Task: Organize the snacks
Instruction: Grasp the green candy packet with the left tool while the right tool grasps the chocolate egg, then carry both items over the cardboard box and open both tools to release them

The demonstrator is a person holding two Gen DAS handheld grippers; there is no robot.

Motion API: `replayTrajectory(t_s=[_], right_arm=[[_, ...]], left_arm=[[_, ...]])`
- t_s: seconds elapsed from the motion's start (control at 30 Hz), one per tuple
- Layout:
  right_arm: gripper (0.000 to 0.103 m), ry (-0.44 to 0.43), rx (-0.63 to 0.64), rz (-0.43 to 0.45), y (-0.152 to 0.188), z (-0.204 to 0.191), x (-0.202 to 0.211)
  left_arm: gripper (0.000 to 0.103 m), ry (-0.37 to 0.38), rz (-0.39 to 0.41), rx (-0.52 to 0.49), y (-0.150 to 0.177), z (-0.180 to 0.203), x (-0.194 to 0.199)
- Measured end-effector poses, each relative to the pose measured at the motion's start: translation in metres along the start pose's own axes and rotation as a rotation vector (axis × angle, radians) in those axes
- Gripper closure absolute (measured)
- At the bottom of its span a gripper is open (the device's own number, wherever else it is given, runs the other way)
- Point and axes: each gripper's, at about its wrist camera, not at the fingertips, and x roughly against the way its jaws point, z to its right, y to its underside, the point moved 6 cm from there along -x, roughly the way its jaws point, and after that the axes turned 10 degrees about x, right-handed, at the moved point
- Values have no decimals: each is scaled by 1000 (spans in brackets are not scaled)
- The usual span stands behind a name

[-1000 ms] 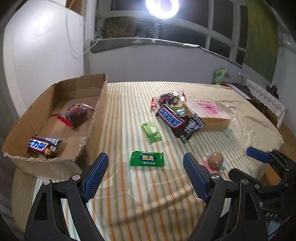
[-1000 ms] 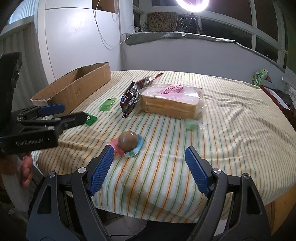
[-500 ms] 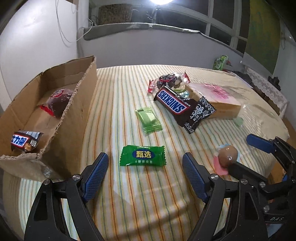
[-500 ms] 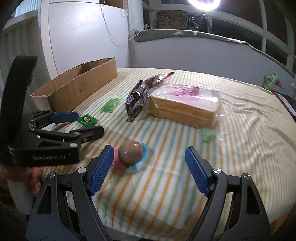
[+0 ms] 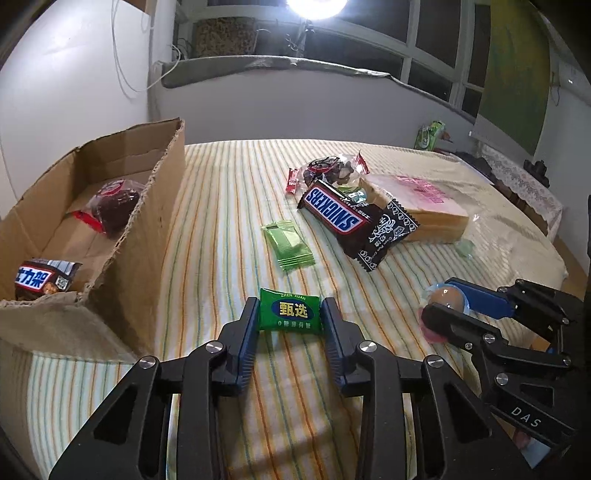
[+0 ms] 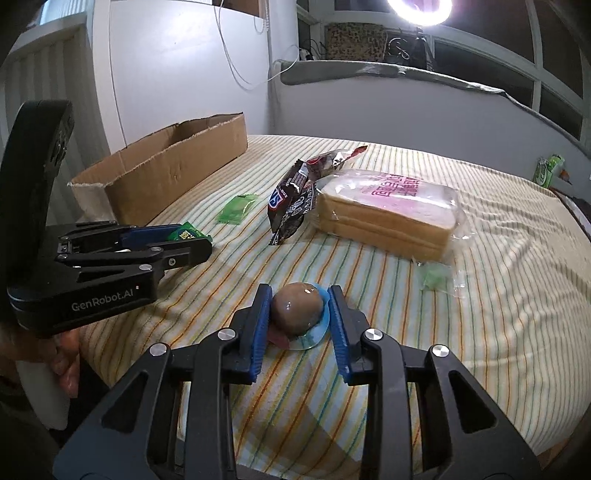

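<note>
1. Left tongs (image 5: pixel 290 319) are closing on a green candy packet (image 5: pixel 290 312); the blue pads sit against its two short ends. The packet lies flat near the table's near edge, its long axis running across between the pads, printed face up.
2. Right tongs (image 6: pixel 300 314) are closing around a brown egg in a clear wrapper (image 6: pixel 298 308) with blue and pink film under it. The pads touch the wrapper on both sides. The egg rests near the near edge, to the right of the green packet, its long axis pointing away and slightly right.
3. Cardboard box (image 5: pixel 155 206) stands along the table's left edge, open at the top. Inside: a Snickers bar (image 5: pixel 40 282) at the near end and a dark red-wrapped snack (image 5: pixel 114 210) farther back.
4. Mid-table: a pale green sachet (image 5: pixel 290 245), then a pile with a Snickers bar (image 5: pixel 334 214), a black patterned packet (image 5: pixel 386 236), a clear bag of dark snacks (image 5: pixel 330 170) and a bagged loaf of sliced bread (image 6: pixel 388 210). A small crumpled clear wrapper (image 6: pixel 437 277) lies just in front of the bread.
5. Nothing lies between either set of tongs and its packet.
6. Table (image 5: pixel 229 177) wears a cream cloth with thin coloured stripes. White walls, dark windows behind, a bright ring lamp (image 6: pixel 419 11) above the sill.
</note>
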Motion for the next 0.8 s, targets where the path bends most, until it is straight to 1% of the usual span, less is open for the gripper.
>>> replayTrajectory(t_s=[0.23,0.6,0.7,0.8], right_arm=[[72,24,-29,45,-7,10,16],[72,35,-77,52,-4,20,18],[72,39,-90,63,-8,23,22],[72,63,-86,93,-23,28,37]], left_arm=[[72,17,13,17,-2,1,7],[72,13,49,15,-3,7,19],[72,13,60,15,-7,9,22],[72,15,85,15,-17,14,32]])
